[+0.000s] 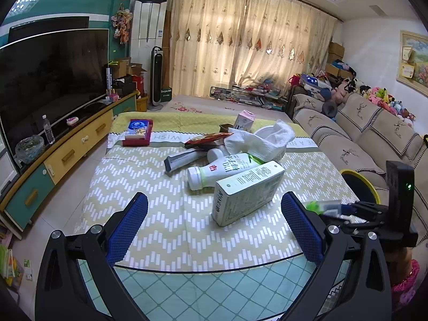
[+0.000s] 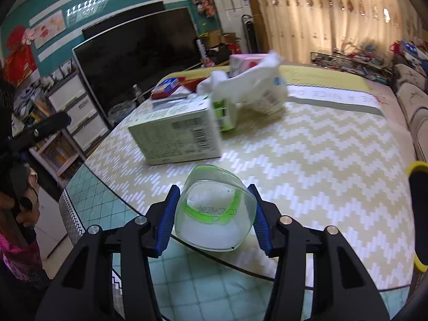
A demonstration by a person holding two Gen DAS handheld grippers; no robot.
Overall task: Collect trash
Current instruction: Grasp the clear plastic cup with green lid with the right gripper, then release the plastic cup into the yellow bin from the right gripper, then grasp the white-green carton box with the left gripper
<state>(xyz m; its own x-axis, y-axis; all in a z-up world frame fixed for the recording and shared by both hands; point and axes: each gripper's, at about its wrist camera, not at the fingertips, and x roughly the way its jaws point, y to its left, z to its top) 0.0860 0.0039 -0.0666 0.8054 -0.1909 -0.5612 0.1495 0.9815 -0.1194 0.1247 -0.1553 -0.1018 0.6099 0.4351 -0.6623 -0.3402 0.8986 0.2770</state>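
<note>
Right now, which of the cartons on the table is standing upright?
The small pink carton at the far end, behind the white cloth. The large pale green carton nearest the tools lies on its side.

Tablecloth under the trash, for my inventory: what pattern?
Yellow-and-white zigzag tablecloth, clearest in the left wrist view.

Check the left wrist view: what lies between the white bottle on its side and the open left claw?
The pale green carton lies there, its far end against the white bottle. Between the carton and the left claw only bare zigzag tablecloth shows.

Home living room: television [image 1: 50, 80], sofa [image 1: 355, 136]
</note>
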